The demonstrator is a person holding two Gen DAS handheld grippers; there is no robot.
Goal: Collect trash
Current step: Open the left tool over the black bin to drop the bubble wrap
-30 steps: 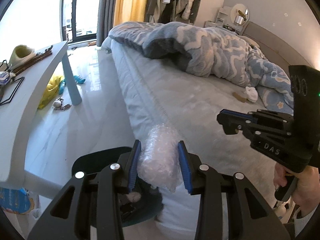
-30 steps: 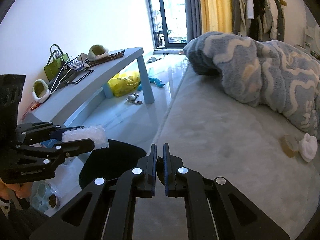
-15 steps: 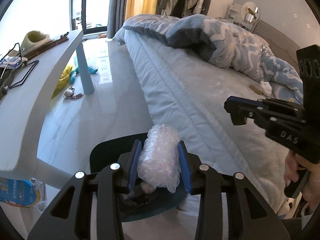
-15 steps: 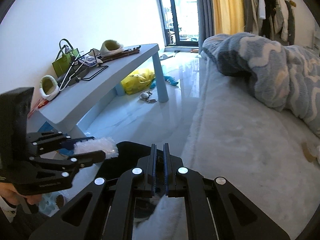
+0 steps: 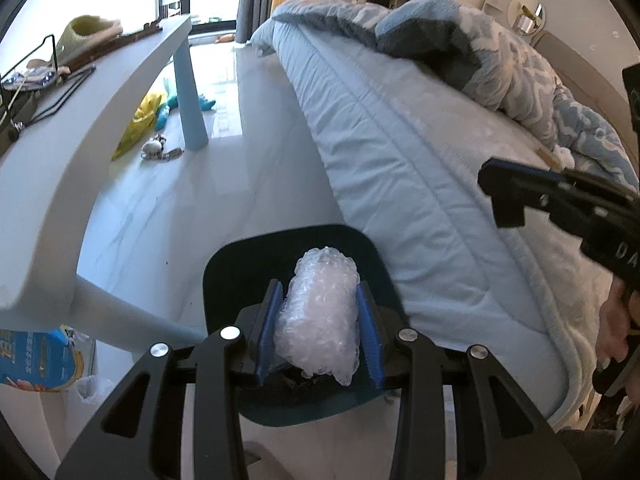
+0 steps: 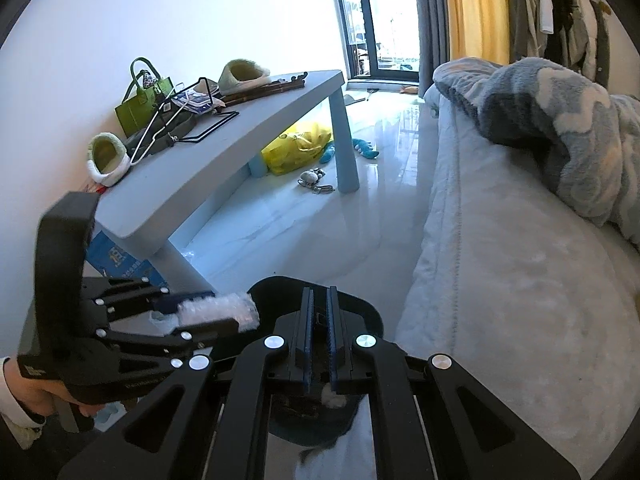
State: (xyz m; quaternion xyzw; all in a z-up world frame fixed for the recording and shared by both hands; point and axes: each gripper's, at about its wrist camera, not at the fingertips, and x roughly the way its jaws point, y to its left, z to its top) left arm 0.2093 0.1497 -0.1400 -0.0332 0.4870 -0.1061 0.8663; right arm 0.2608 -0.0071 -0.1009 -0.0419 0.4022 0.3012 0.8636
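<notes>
- One crumpled wad of clear bubble wrap; your left gripper is clamped on it, directly above the one dark teal plastic bin.
- Your right gripper: blue pads nearly together, nothing between them, over the bin too.
- Bin contents mostly hidden; a white scrap shows at 6 o'clock.
- Wad: translucent, bubbled, roughly cylindrical.
</notes>
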